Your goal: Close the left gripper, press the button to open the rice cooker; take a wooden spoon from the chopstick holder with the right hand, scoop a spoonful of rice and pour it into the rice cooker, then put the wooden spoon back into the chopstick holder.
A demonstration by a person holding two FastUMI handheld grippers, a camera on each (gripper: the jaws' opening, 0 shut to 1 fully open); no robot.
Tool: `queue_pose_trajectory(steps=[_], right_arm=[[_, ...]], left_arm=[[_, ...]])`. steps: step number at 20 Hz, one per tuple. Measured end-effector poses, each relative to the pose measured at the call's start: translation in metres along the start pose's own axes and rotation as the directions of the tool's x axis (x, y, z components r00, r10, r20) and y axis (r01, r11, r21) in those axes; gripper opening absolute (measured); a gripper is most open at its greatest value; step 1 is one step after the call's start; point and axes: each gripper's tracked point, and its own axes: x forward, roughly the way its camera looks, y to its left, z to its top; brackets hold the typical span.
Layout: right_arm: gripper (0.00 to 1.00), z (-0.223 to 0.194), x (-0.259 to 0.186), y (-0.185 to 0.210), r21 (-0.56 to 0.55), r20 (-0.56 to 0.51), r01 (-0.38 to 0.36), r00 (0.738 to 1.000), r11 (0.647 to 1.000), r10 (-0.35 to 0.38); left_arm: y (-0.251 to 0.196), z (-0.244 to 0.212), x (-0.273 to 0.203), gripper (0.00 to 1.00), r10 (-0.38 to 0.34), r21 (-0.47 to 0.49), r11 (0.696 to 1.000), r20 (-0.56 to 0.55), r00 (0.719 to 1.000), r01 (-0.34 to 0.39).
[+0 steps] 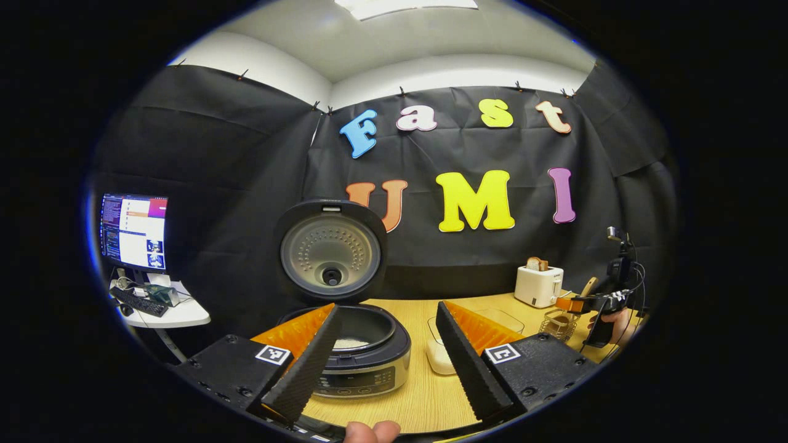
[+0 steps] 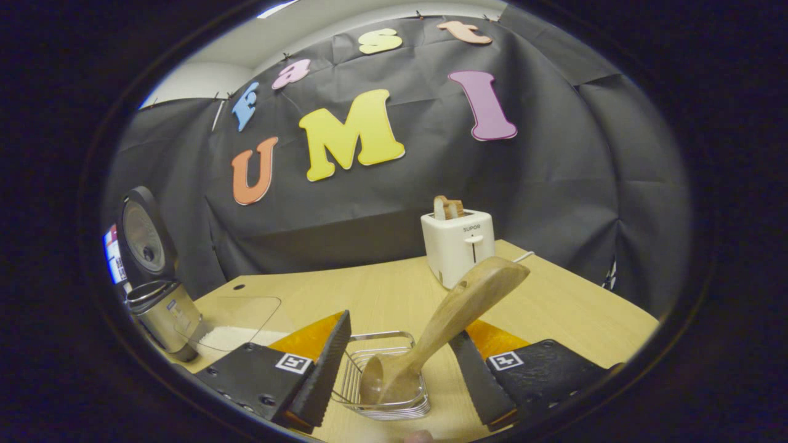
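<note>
- Left tongs (image 1: 385,357): jaws spread wide, nothing between them, held level and pointing forward.
- Right tongs (image 2: 400,363): jaws apart, gripping nothing, angled down.
- Seen from the left gripper view, a hand (image 1: 609,323) holds the right tongs at far right.
- Fingertip (image 1: 371,431) at bottom edge.
</note>
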Motion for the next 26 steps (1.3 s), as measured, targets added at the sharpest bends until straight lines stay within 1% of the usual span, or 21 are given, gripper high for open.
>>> queue_pose_trajectory(steps=[1, 2, 4, 5, 6, 7, 8, 10, 11, 12, 13, 14, 16, 18, 19, 20, 22, 23, 24, 25, 26], right_arm=[[0.83, 0.0, -0.002, -0.003, -0.003, -0.001, 0.011, 1.0, 1.0, -0.011], [0.9, -0.001, -0.007, -0.006, -0.006, -0.007, 0.02, 1.0, 1.0, -0.02], [0.95, -0.001, -0.019, -0.012, -0.002, -0.013, 0.034, 0.999, 0.999, -0.034], [0.95, -0.002, -0.026, -0.015, 0.001, -0.014, 0.039, 0.999, 0.999, -0.039], [0.91, -0.001, -0.035, -0.018, 0.008, -0.011, 0.047, 0.999, 0.999, -0.047], [0.91, -0.001, -0.044, -0.021, 0.023, -0.009, 0.05, 0.999, 0.998, -0.05], [0.96, -0.002, -0.053, -0.023, 0.031, -0.008, 0.048, 0.999, 0.998, -0.048], [0.95, -0.006, -0.071, -0.03, 0.018, -0.013, 0.06, 0.998, 0.998, -0.06], [0.95, -0.005, -0.08, -0.029, 0.015, -0.013, 0.05, 0.999, 0.999, -0.05], [0.92, -0.003, -0.091, -0.028, 0.012, -0.012, 0.049, 0.999, 0.999, -0.049], [0.92, 0.0, -0.099, -0.028, 0.014, -0.003, 0.049, 0.999, 0.999, -0.049], [0.95, 0.003, -0.106, -0.025, 0.021, 0.007, 0.039, 0.999, 0.999, -0.039], [0.95, 0.004, -0.123, -0.007, 0.02, 0.005, -0.018, 1.0, 1.0, 0.018], [0.95, 0.004, -0.131, -0.001, 0.001, -0.006, -0.039, 0.999, 0.999, 0.039], [0.92, 0.006, -0.137, 0.006, -0.004, -0.002, -0.064, 0.998, 0.998, 0.064], [0.95, 0.009, -0.142, 0.011, -0.014, 0.008, -0.08, 0.997, 0.997, 0.08], [0.95, 0.013, -0.145, 0.017, -0.048, 0.026, -0.095, 0.995, 0.994, 0.096], [0.91, 0.015, -0.147, 0.018, -0.056, 0.034, -0.097, 0.994, 0.994, 0.099], [0.91, 0.016, -0.149, 0.022, -0.051, 0.04, -0.104, 0.993, 0.993, 0.107], [0.95, 0.016, -0.151, 0.029, -0.059, 0.041, -0.121, 0.991, 0.991, 0.124], [0.95, 0.015, -0.152, 0.034, -0.067, 0.043, -0.13, 0.99, 0.989, 0.133]], left_arm=[[0.0, 0.001, 0.0, 0.99, 0.002, 0.0, 1.0, 0.003, 1.0, -0.002], [0.0, 0.002, -0.001, 0.99, 0.005, -0.002, 1.0, 0.005, 1.0, -0.005], [0.0, 0.003, -0.001, 0.98, 0.02, -0.013, 1.0, 0.012, 1.0, -0.02], [-0.001, 0.003, 0.0, 0.98, 0.029, -0.025, 0.999, 0.014, 0.999, -0.029], [-0.004, 0.003, 0.0, 0.98, 0.038, -0.038, 0.999, 0.014, 0.999, -0.038], [-0.01, 0.003, -0.001, 0.98, 0.031, -0.048, 0.998, 0.014, 0.999, -0.031], [-0.017, 0.005, 0.0, 0.98, 0.022, -0.051, 0.998, 0.016, 1.0, -0.021], [-0.021, 0.008, -0.002, 0.98, 0.033, -0.039, 0.999, 0.025, 0.999, -0.032], [-0.021, 0.011, -0.003, 0.98, 0.044, -0.032, 0.999, 0.031, 0.999, -0.043], [-0.022, 0.015, -0.002, 0.98, 0.049, -0.024, 0.999, 0.032, 0.998, -0.049], [-0.023, 0.022, 0.0, 0.98, 0.05, -0.017, 0.999, 0.035, 0.998, -0.049], [-0.021, 0.031, 0.003, 0.98, 0.054, -0.007, 0.999, 0.042, 0.998, -0.053], [-0.014, 0.055, 0.016, 0.98, 0.06, 0.012, 0.998, 0.045, 0.997, -0.061], [-0.001, 0.079, 0.033, 0.98, 0.082, 0.034, 0.996, 0.052, 0.995, -0.084], [0.006, 0.094, 0.044, 0.98, 0.094, 0.049, 0.994, 0.061, 0.994, -0.097], [0.014, 0.105, 0.056, 0.98, 0.111, 0.057, 0.992, 0.06, 0.992, -0.115], [0.027, 0.124, 0.082, 0.98, 0.141, 0.072, 0.987, 0.047, 0.989, -0.144], [0.036, 0.133, 0.095, 0.98, 0.153, 0.084, 0.984, 0.04, 0.987, -0.156], [0.042, 0.142, 0.107, 0.99, 0.158, 0.093, 0.983, 0.038, 0.987, -0.161], [0.043, 0.149, 0.119, 0.99, 0.156, 0.09, 0.983, 0.025, 0.987, -0.157], [0.047, 0.156, 0.13, 0.98, 0.158, 0.085, 0.984, 0.02, 0.987, -0.159]])
